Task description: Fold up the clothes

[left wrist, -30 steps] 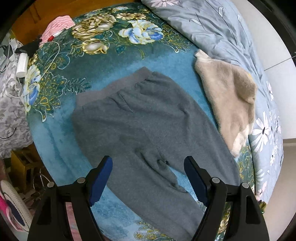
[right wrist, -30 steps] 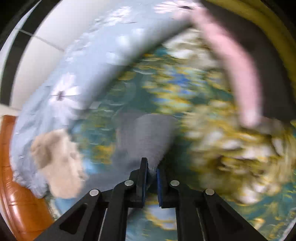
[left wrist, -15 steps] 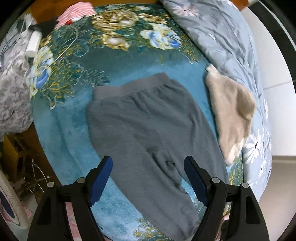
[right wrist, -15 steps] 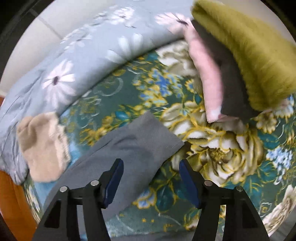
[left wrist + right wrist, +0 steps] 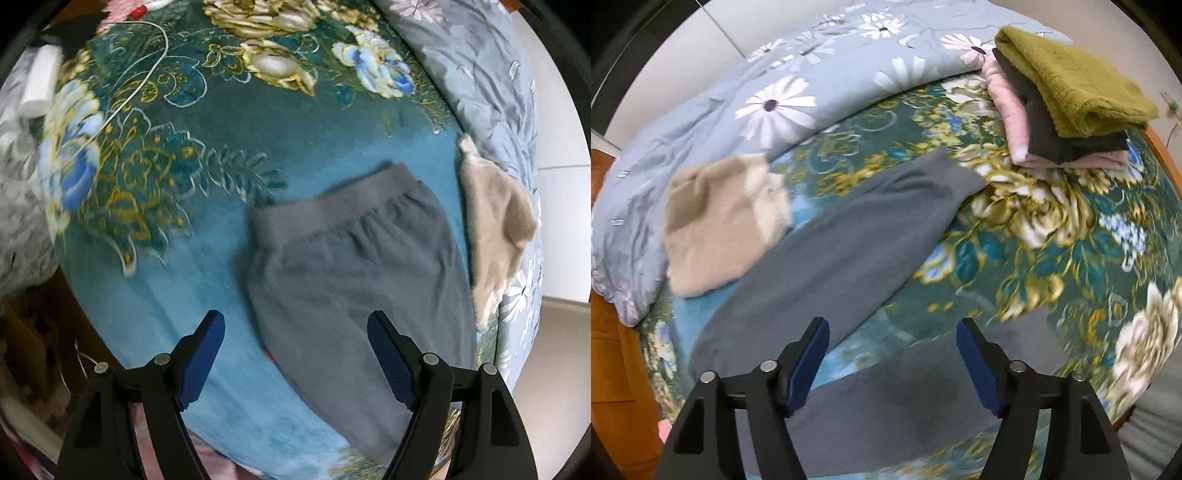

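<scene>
Grey sweatpants [image 5: 351, 273] lie spread flat on the teal floral blanket [image 5: 192, 177], waistband toward the far side. My left gripper [image 5: 295, 354] is open and empty, hovering above the hip end. In the right wrist view both legs [image 5: 849, 251] stretch across the blanket; one cuff ends near a folded stack. My right gripper [image 5: 892, 365] is open and empty above the nearer leg.
A beige fleece garment [image 5: 495, 225] lies right of the pants, also in the right wrist view [image 5: 720, 221]. A folded stack of olive, dark and pink clothes [image 5: 1067, 99] sits far right. A blue-grey daisy duvet [image 5: 775, 107] lines the far side. A white cable [image 5: 147, 70] crosses the blanket's corner.
My right gripper has opened, let go of the pant leg and drawn back; the leg now lies flat. My left gripper has shifted left and back, staying open.
</scene>
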{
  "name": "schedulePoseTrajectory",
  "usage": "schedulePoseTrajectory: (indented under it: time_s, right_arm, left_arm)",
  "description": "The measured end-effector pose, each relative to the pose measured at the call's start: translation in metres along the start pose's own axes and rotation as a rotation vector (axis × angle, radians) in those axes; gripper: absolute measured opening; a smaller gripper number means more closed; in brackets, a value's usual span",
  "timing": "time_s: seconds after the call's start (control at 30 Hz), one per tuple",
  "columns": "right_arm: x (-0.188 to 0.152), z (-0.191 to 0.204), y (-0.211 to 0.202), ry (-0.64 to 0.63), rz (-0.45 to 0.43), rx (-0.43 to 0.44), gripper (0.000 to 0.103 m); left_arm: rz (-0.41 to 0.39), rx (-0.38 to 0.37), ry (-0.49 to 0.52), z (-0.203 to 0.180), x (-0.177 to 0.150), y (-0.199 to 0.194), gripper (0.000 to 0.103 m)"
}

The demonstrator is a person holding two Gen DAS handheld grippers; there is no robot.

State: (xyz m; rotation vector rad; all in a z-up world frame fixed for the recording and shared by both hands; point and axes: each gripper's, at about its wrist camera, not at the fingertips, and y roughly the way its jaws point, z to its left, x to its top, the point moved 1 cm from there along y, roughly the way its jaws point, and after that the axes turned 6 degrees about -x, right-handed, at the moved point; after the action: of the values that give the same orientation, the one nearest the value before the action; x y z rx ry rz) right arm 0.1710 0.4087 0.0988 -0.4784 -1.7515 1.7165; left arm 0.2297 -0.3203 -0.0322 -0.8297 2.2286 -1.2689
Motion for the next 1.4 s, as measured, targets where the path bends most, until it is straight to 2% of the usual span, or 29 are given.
schedulePoseTrajectory:
  time_s: [0.13,0.2,0.4,0.53,0.6,0.63,0.73,0.8,0.83,0.87,1.03,1.17,1.27,1.4]
  right_arm:
    - [-0.024,0.026,-0.019,-0.006,0.001,-0.026,0.078]
    - [-0.035,0.037,-0.027,-0.021,0.002,-0.041,0.078]
    - [-0.057,0.062,-0.044,-0.099,0.005,-0.098,0.079]
    - [-0.060,0.076,-0.054,-0.158,0.006,-0.138,0.079]
    - [-0.060,0.082,-0.057,-0.182,0.004,-0.145,0.079]
    - [-0.061,0.085,-0.058,-0.195,0.003,-0.151,0.079]
    - [-0.061,0.095,-0.060,-0.225,0.007,-0.164,0.079]
    - [-0.062,0.101,-0.058,-0.233,0.013,-0.163,0.079]
    - [-0.063,0.104,-0.056,-0.235,0.017,-0.162,0.079]
    - [-0.063,0.106,-0.055,-0.236,0.020,-0.158,0.079]
    - [-0.068,0.116,-0.049,-0.230,0.042,-0.081,0.079]
    - [-0.075,0.109,-0.042,-0.208,0.068,-0.015,0.079]
    - [-0.083,0.083,-0.034,-0.151,0.090,0.017,0.079]
    - [-0.091,0.023,-0.016,-0.044,0.137,0.070,0.079]
  left_arm:
    - [0.063,0.003,0.021,0.027,0.028,0.012,0.080]
    - [0.081,-0.019,0.014,0.038,0.035,0.018,0.080]
    - [0.150,-0.112,-0.037,0.052,0.040,0.045,0.079]
    - [0.225,-0.138,0.013,0.045,0.035,0.071,0.078]
    - [0.251,-0.124,-0.002,0.046,0.033,0.086,0.066]
    - [0.260,-0.119,-0.011,0.047,0.032,0.091,0.055]
    - [0.279,-0.118,-0.035,0.046,0.028,0.103,0.046]
    - [0.282,-0.126,-0.039,0.043,0.026,0.107,0.031]
    - [0.280,-0.122,-0.031,0.039,0.026,0.107,0.017]
    - [0.275,-0.114,-0.018,0.035,0.026,0.106,0.008]
    - [0.246,-0.067,0.057,0.016,0.025,0.098,0.004]
    - [0.232,-0.041,0.064,0.007,0.022,0.092,0.004]
    - [0.217,-0.029,0.050,0.001,0.019,0.090,0.004]
    - [0.184,0.000,0.005,-0.007,0.013,0.087,0.004]
